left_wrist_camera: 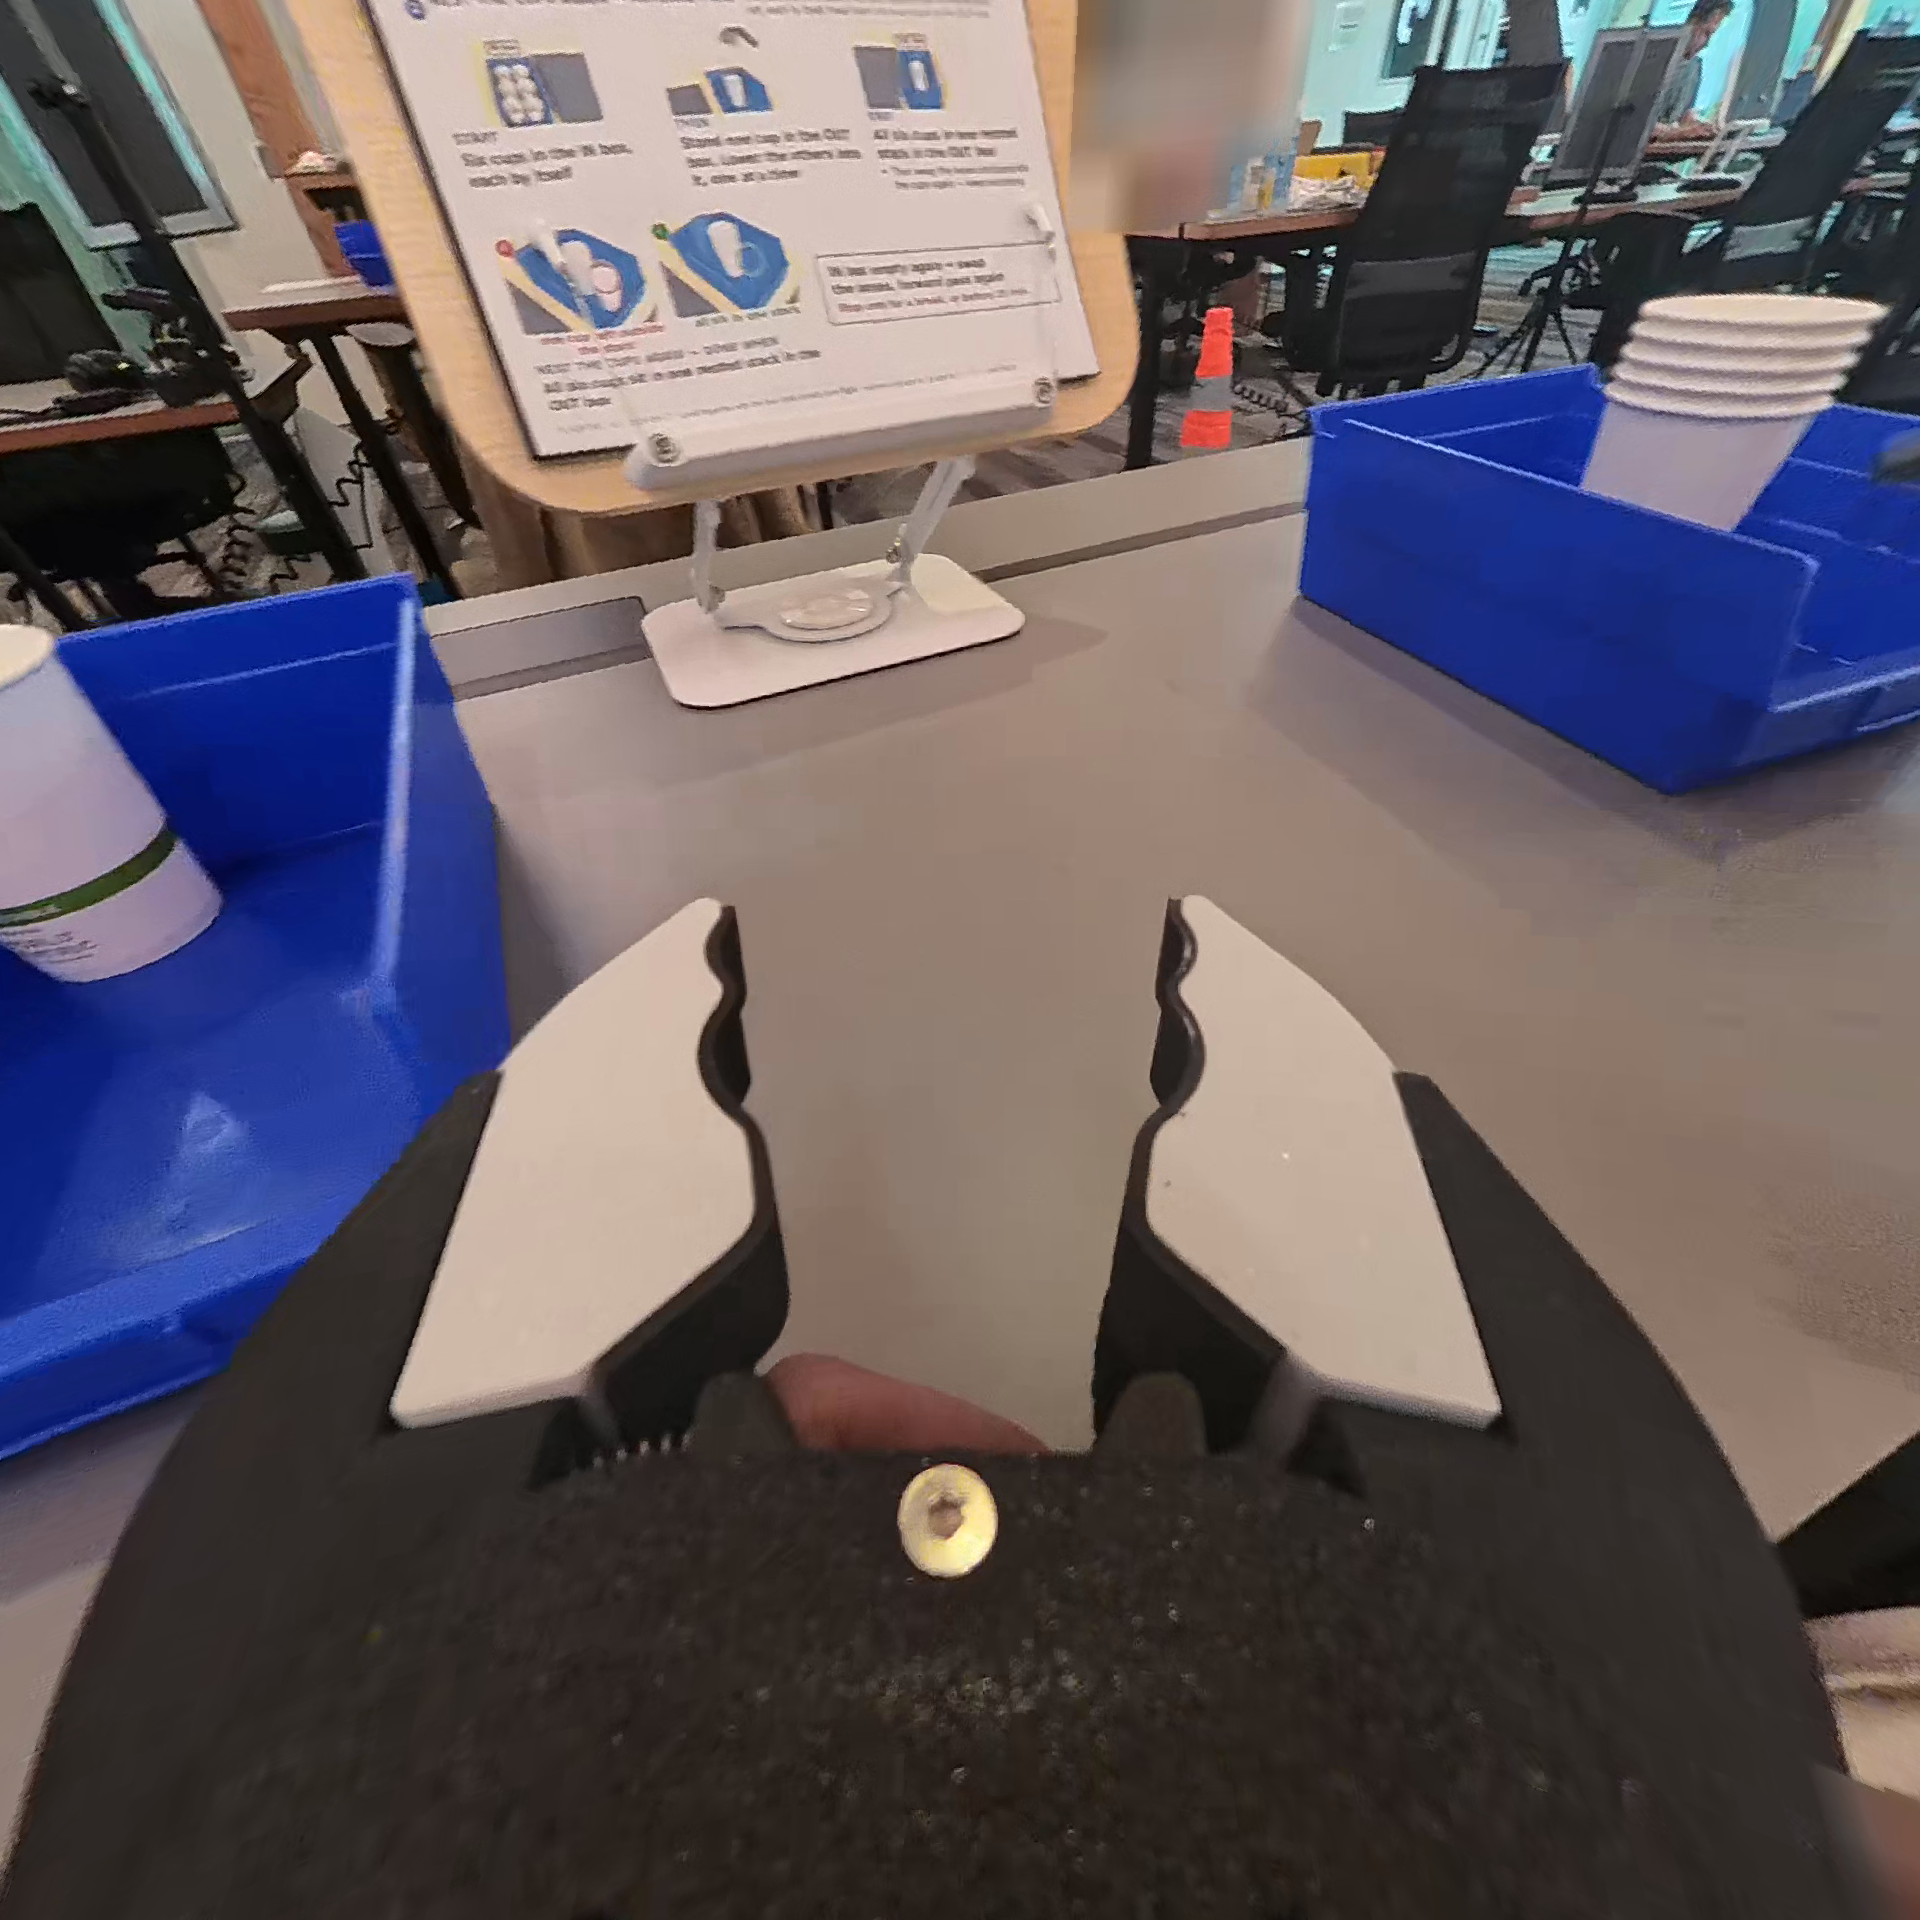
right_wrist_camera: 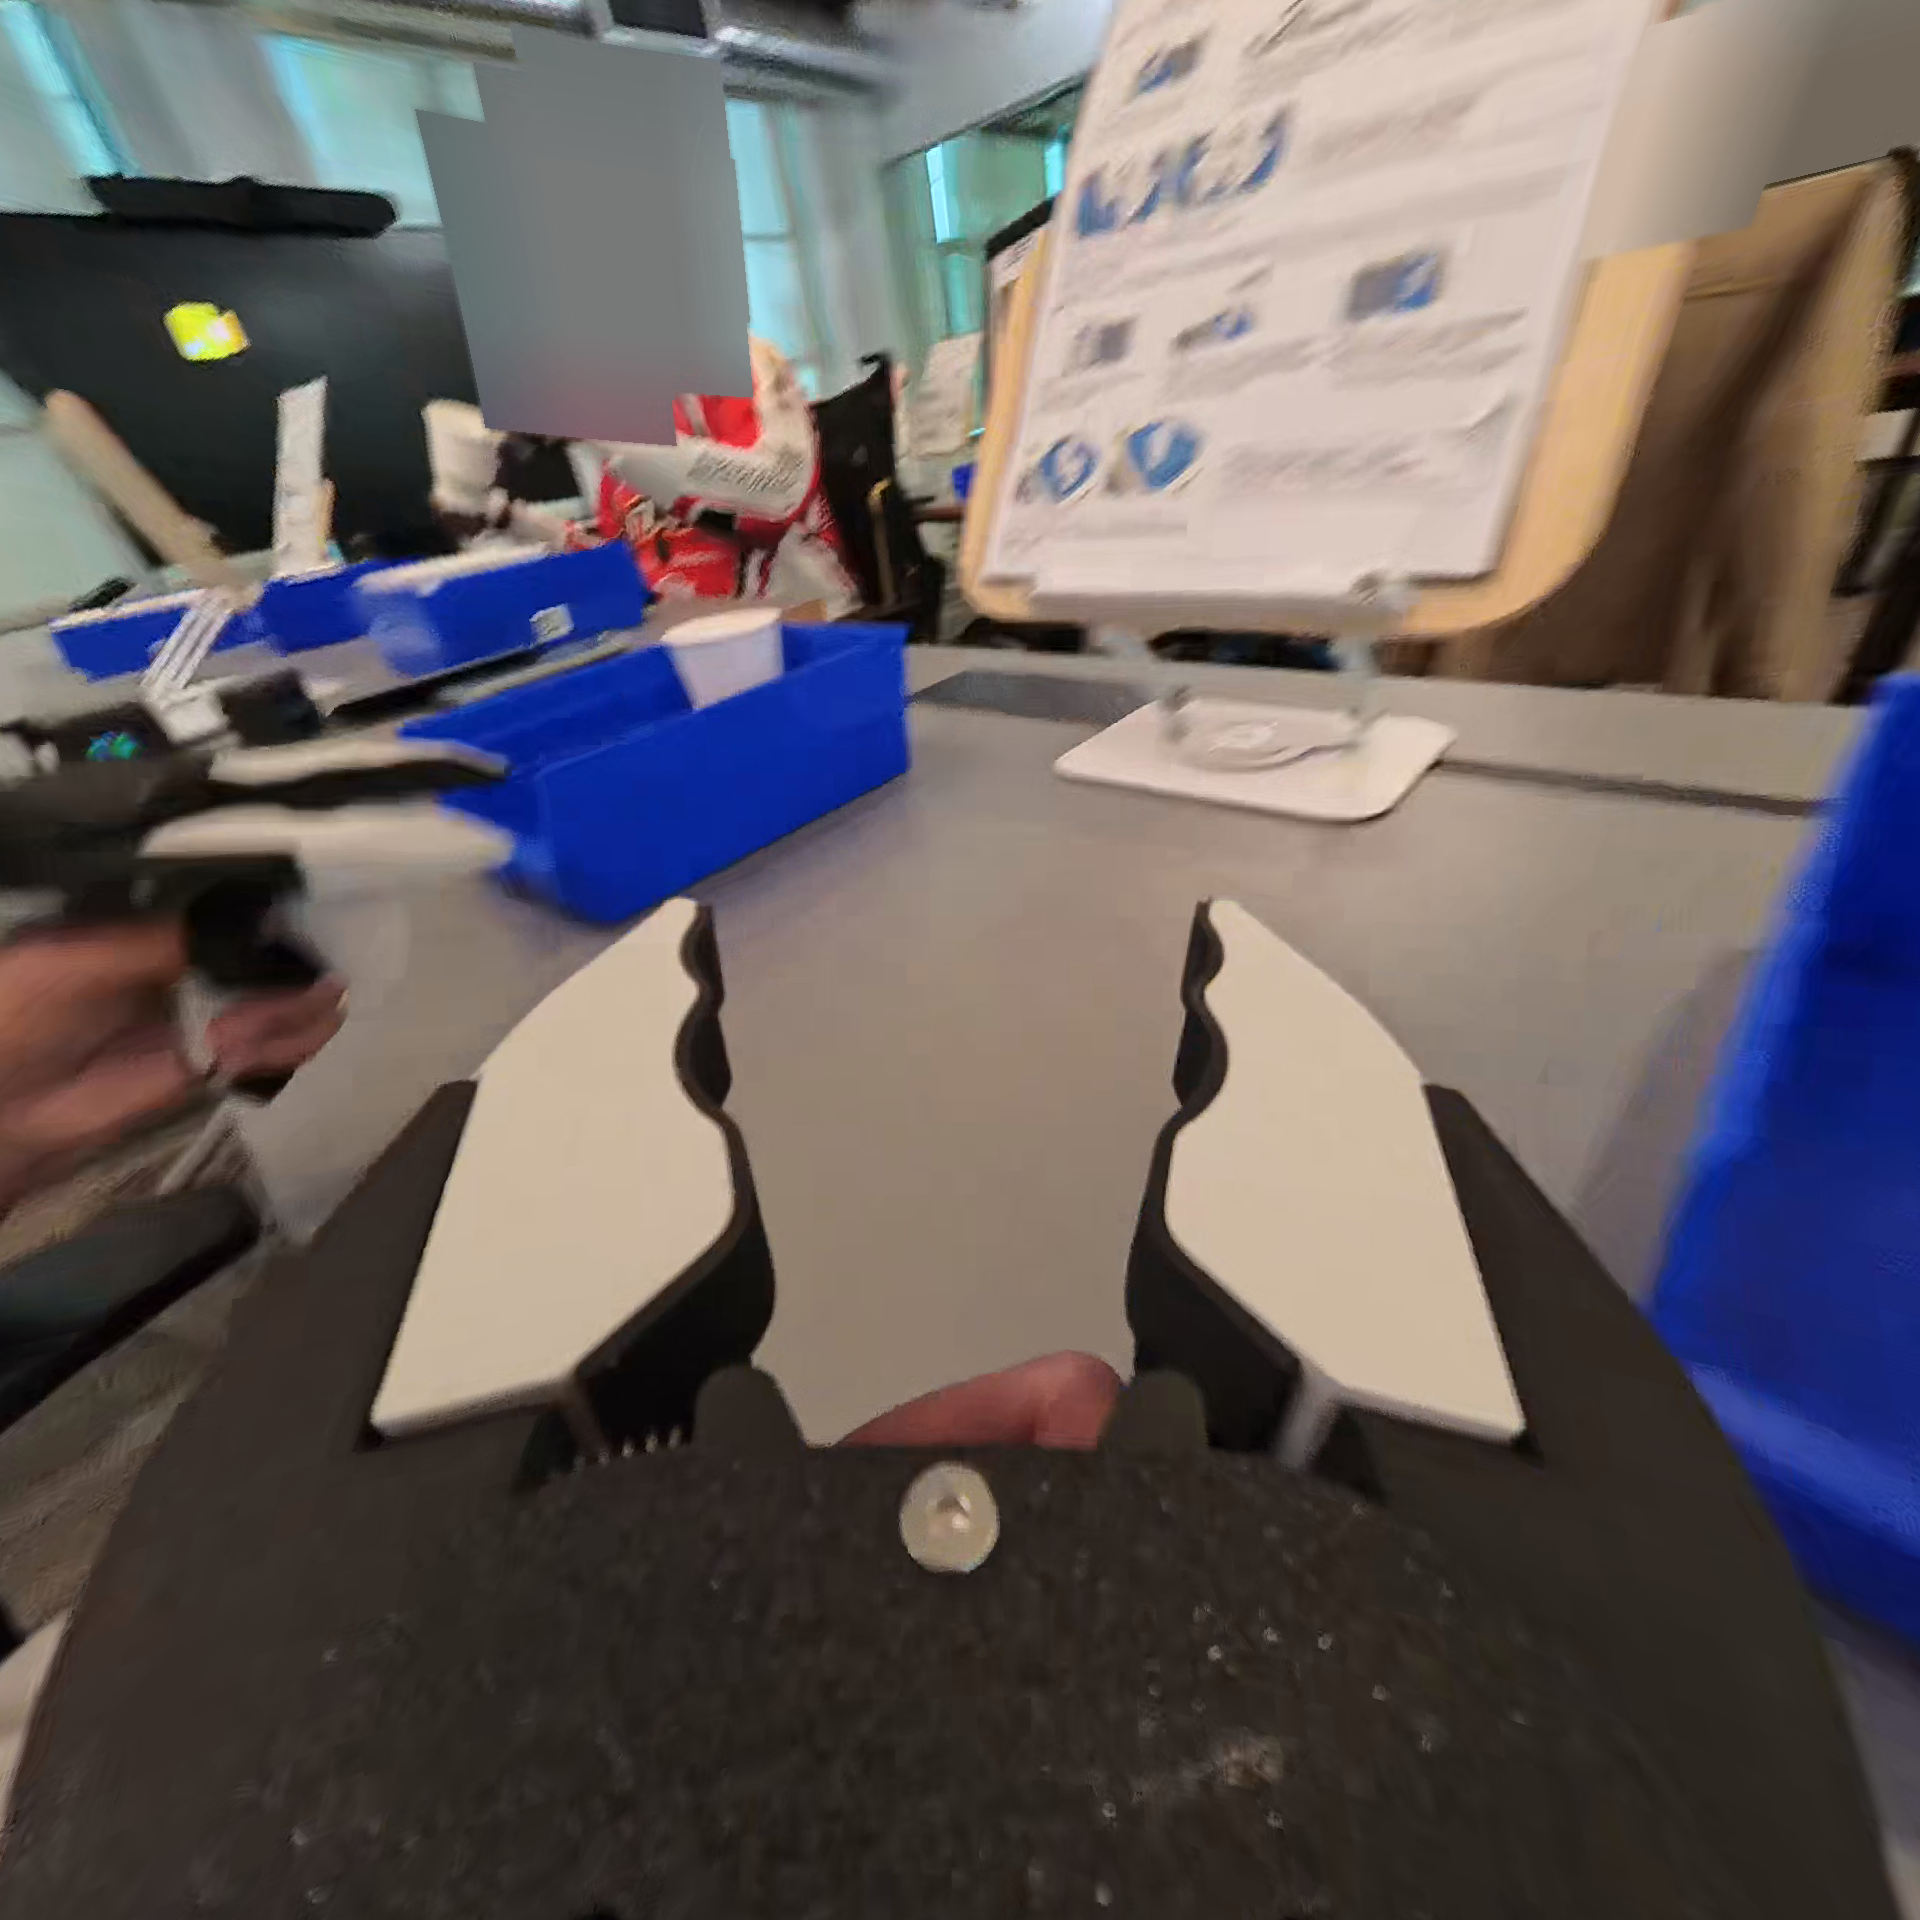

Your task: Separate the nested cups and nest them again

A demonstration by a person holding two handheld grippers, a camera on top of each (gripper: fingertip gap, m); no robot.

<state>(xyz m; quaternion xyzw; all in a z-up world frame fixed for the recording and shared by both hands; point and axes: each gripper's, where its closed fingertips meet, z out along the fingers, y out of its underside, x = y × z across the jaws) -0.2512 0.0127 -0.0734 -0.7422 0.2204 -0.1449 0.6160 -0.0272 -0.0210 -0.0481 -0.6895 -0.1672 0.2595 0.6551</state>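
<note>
Nearest of all, the left hand-held gripper (left_wrist_camera: 951,914) hangs over bare grey worktop (left_wrist_camera: 1039,831) with its jaws spread wide and nothing between them; a fingertip shows behind its base. Its partner, the right hand-held gripper (right_wrist_camera: 951,914), is the same: gaping, empty, touching nothing, also above the open middle of the worktop.

Over by the worktop's far right corner sits a blue bin (left_wrist_camera: 1538,582) with the stack of nested cups (left_wrist_camera: 1725,395) leaning in it, several rolled rims showing one above another. At the left edge a second blue bin (left_wrist_camera: 270,987) holds a single paper cup (left_wrist_camera: 83,821), white with a green band, tilted against the bin floor. Between the bins, at the far edge, stands an instruction board (left_wrist_camera: 748,208) on a white stand.

These cups look like thin paper: very light, easily crushed, and likely to cling together when nested (friction between the walls may lift two at once). I would pinch the top cup gently just under its rolled rim, where the wall is stiffest, while the other gripper steadies the lower stack around its body. Squeezing mid-wall would probably dent it.
</note>
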